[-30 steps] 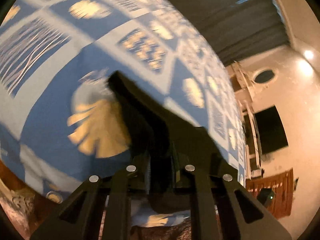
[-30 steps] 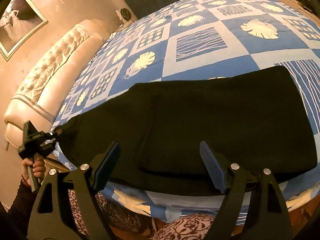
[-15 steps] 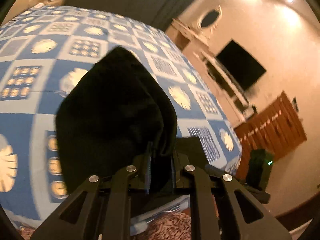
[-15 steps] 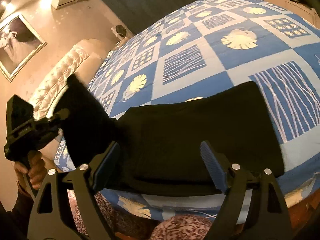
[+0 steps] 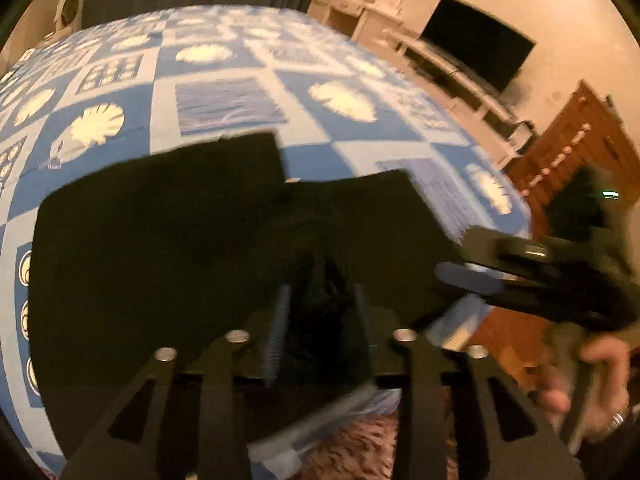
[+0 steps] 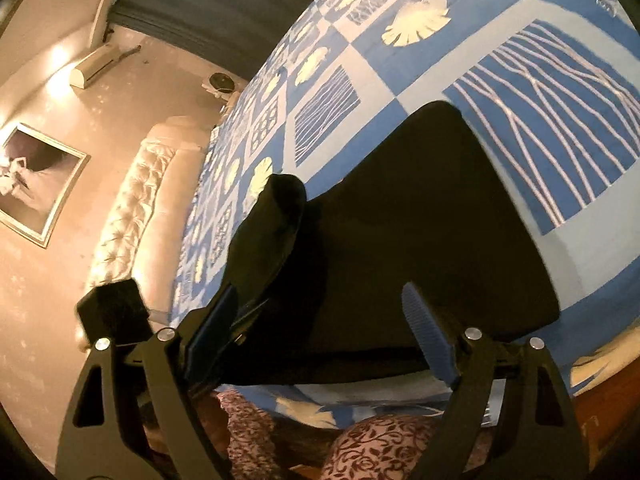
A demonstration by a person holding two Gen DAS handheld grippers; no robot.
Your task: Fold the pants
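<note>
Black pants (image 5: 168,248) lie on a blue and white patterned bedspread (image 5: 224,96), partly folded over themselves. My left gripper (image 5: 318,320) is shut on a bunched edge of the pants near the bed's front edge. In the right wrist view the pants (image 6: 420,240) spread across the bedspread (image 6: 560,92), and one end is lifted into a fold (image 6: 276,216) at the left. My right gripper (image 6: 316,340) is open and empty just above the pants' near edge. It also shows at the right of the left wrist view (image 5: 520,276), held by a hand.
A padded cream headboard (image 6: 132,208) stands at the bed's left side. A TV (image 5: 476,48) and white cabinet stand against the far wall, with a wooden dresser (image 5: 568,148) to the right. A floral-patterned fabric (image 6: 380,448) lies below the bed's front edge.
My left gripper has carried the pants' end from the left across toward the right, folding it over the rest. My right gripper has stayed open and tilted closer over the pants.
</note>
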